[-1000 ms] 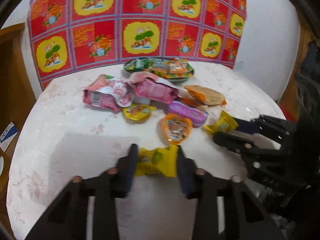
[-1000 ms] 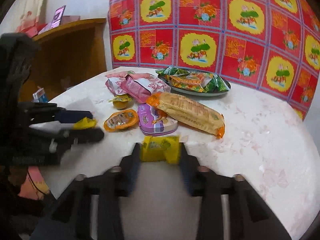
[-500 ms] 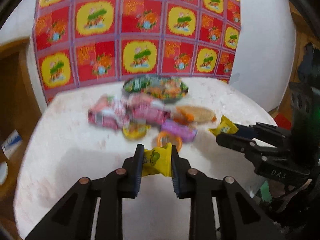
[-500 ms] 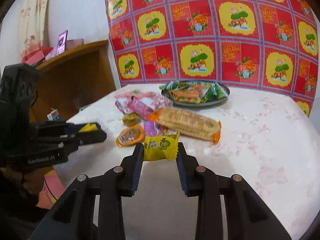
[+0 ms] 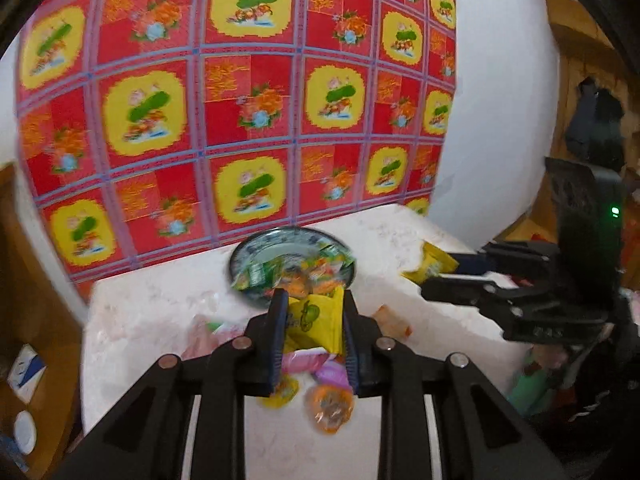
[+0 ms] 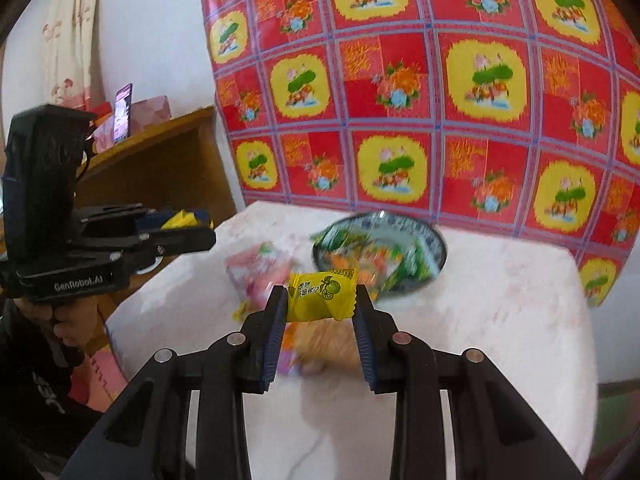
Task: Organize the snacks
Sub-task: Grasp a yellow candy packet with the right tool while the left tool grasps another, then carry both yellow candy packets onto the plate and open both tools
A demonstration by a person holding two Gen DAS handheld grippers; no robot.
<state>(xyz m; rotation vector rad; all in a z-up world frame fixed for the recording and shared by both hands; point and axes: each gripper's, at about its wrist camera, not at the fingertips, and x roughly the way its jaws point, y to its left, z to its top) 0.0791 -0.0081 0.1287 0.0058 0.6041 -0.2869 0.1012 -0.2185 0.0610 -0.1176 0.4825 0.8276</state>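
Each gripper clamps one yellow candy: left gripper [image 5: 314,322], right gripper [image 6: 321,300]. The plate [image 5: 256,254] lies ahead and below both, slightly nearer the left one.

Round dark plate [image 5: 256,250]: the green and orange packets on it are smeared by blur; print unreadable.
Pink wrapper pile [image 6: 256,276]: blurred; count unclear.
Loose snacks under the left gripper [image 5: 314,322]: largely hidden behind its fingers and yellow lime-print sachet [image 5: 316,322].
White marbled surface [image 6: 500,308]: near edge hidden by the gripper frame.
Person's hand [image 6: 66,322]: mostly covered.
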